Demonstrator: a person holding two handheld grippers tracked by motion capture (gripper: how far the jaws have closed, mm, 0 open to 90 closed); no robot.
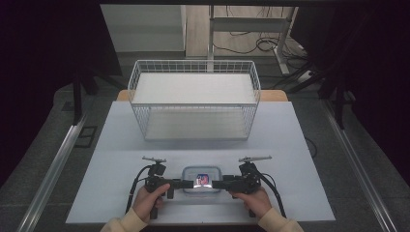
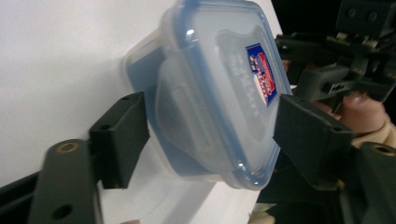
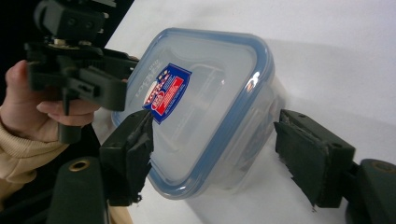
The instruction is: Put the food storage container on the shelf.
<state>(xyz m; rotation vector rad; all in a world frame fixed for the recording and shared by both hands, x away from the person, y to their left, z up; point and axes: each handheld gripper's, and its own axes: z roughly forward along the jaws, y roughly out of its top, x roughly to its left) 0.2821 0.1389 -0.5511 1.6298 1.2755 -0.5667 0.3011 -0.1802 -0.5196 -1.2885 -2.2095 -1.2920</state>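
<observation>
A clear plastic container [image 1: 200,180] with a blue-rimmed lid and a red-and-blue sticker lies near the table's front edge. My left gripper [image 1: 186,183] comes at it from the left, my right gripper [image 1: 216,183] from the right. In the left gripper view the container's end [image 2: 210,93] sits between my left gripper's [image 2: 210,126] jaws, and both pads look to touch it, one at the side flap, one on the lid rim. In the right gripper view my right gripper [image 3: 215,140] straddles the container [image 3: 205,107]: one pad at the lid by the sticker, the other a little off the wall.
A white wire basket [image 1: 193,63] stands at the back middle of the pale table [image 1: 121,145], some way beyond the container. A person's hands in cream sleeves hold both grippers at the front edge. Dark floor and rails lie on both sides.
</observation>
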